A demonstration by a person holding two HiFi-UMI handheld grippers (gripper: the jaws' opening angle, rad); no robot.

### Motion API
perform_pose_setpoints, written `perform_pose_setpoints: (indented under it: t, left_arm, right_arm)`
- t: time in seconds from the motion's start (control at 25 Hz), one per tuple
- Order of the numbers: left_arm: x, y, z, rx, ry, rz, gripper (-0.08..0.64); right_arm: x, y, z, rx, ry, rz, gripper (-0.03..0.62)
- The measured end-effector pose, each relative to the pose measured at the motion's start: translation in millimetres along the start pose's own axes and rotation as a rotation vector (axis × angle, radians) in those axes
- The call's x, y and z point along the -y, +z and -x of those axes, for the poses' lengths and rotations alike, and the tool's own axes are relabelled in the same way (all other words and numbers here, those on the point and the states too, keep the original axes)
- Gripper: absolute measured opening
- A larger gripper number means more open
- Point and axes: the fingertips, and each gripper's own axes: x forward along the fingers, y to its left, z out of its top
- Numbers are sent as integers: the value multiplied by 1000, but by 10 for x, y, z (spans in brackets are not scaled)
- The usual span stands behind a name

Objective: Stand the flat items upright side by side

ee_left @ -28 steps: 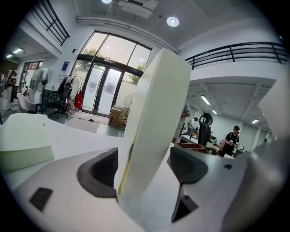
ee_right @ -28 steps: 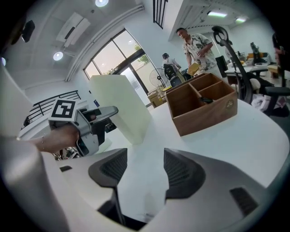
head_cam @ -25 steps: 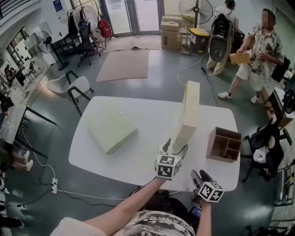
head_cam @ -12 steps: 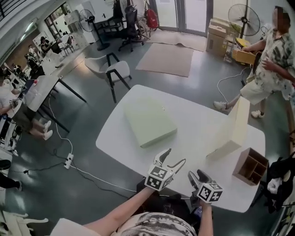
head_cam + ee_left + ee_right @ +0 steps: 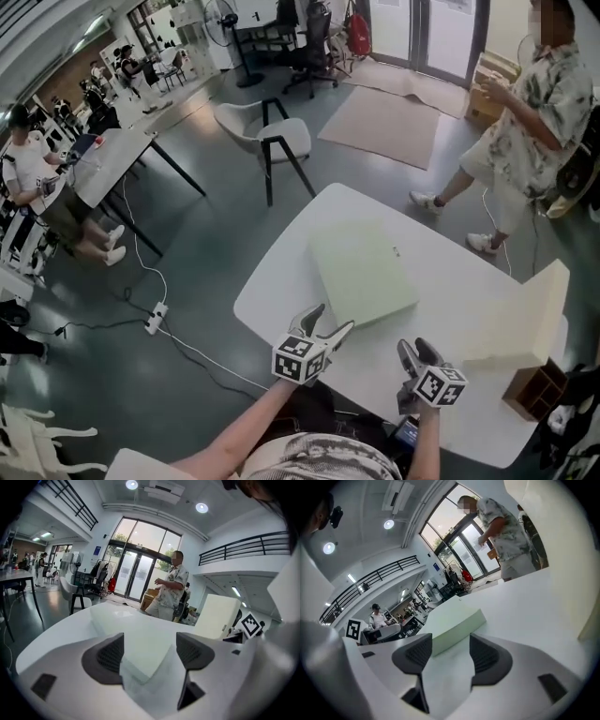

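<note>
Both jaws stand apart w/ nothing between them: left gripper and right gripper hover over the near edge of the worktop. Green flat box lies flat just ahead of the left gripper. Cream box stands upright at right, near a wooden organiser.

You have bright, even indoor light from round ceiling lamps and tall glass doors, casting only soft shadows on the white table, while both gripper views bulge fisheye-style with black corners, and the left gripper and right gripper loom soft and unfocused up close.
</note>
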Motion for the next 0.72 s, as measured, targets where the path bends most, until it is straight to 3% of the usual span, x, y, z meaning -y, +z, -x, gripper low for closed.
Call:
perform_pose_setpoints:
  t: [0.32, 0.6, 0.72]
  left_arm:
    - [-1151, 258, -339, -2, -51, 219, 353]
    - [-1909, 432, -901, -57, -25, 256, 359]
    - [-2117, 478, -1163, -94, -66, 266, 372]
  right_arm:
    - [267, 370, -494, 75, -133, -77, 279]
    - [497, 576, -754, 64, -242, -151, 359]
    - [533, 552, -911, 30, -261, -179, 391]
